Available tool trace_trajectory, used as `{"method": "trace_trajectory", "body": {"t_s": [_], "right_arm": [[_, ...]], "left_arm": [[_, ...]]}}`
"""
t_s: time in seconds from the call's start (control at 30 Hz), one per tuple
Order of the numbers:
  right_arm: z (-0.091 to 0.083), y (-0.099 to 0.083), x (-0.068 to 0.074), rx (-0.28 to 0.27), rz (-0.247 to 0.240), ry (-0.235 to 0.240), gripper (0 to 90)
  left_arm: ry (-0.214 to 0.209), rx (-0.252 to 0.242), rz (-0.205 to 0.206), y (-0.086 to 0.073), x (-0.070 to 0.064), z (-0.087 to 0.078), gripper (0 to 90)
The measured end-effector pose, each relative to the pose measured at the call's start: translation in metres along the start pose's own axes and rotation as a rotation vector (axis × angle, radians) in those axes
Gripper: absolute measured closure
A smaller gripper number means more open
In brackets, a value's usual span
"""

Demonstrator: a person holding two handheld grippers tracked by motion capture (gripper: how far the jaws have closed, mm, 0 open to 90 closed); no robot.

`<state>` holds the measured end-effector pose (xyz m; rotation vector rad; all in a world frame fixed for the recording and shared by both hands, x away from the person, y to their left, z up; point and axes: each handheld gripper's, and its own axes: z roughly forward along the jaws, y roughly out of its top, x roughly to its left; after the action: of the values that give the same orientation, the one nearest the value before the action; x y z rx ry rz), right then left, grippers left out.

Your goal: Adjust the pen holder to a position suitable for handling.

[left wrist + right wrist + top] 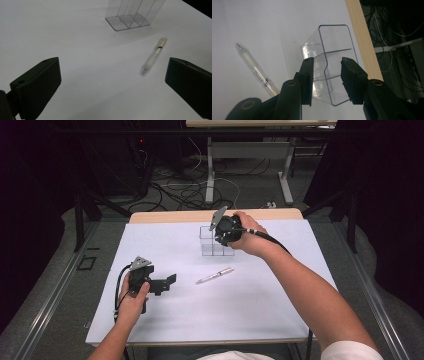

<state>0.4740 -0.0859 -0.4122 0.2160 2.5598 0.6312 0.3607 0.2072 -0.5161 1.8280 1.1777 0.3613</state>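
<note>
Right gripper [327, 75] is straddling the clear holder's [332, 47] wall at the mat's 12 o'clock, jaws part-open, not clamped, while left gripper [112, 82] is hovering wide open, empty, pen [153, 56] lying at its 1 o'clock; likely steadying the holder, next grabbing the pen.

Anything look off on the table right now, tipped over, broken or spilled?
Nothing broken or spilled. The clear divided holder stands upright, with the right gripper straddling its rim wall. The pen lies flat on the white table cover, outside the holder. The left gripper is open nearby.
</note>
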Motion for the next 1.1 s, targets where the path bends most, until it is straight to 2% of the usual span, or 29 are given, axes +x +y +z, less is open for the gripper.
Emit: {"method": "trace_trajectory", "body": {"t_s": [0.03, 0.07, 0.33, 0.57, 0.7, 1.1], "right_arm": [[0.0, 0.0, 0.0, 0.0, 0.0, 0.0, 62.6], [0.006, -0.001, 0.0, 0.002, -0.034, 0.013, 63.3], [0.022, -0.004, -0.003, 0.046, -0.07, 0.027, 63.6], [0.04, -0.006, -0.006, 0.072, -0.074, 0.035, 63.1], [0.049, -0.006, -0.005, 0.091, -0.066, 0.048, 63.2], [0.064, -0.007, -0.007, 0.113, -0.068, 0.055, 67.0]], "left_arm": [[0.002, -0.006, -0.001, 0.0, 0.0, 0.0, 0.6], [0.002, -0.005, -0.001, 0.0, 0.0, 0.0, 0.6], [0.006, 0.002, 0.006, 0.0, 0.001, 0.001, 0.5], [0.002, 0.015, 0.008, 0.0, 0.002, 0.001, 0.6], [0.005, 0.007, 0.006, -0.001, 0.002, 0.002, 0.6], [0.005, 0.01, 0.005, -0.001, 0.002, 0.002, 0.6]]}}
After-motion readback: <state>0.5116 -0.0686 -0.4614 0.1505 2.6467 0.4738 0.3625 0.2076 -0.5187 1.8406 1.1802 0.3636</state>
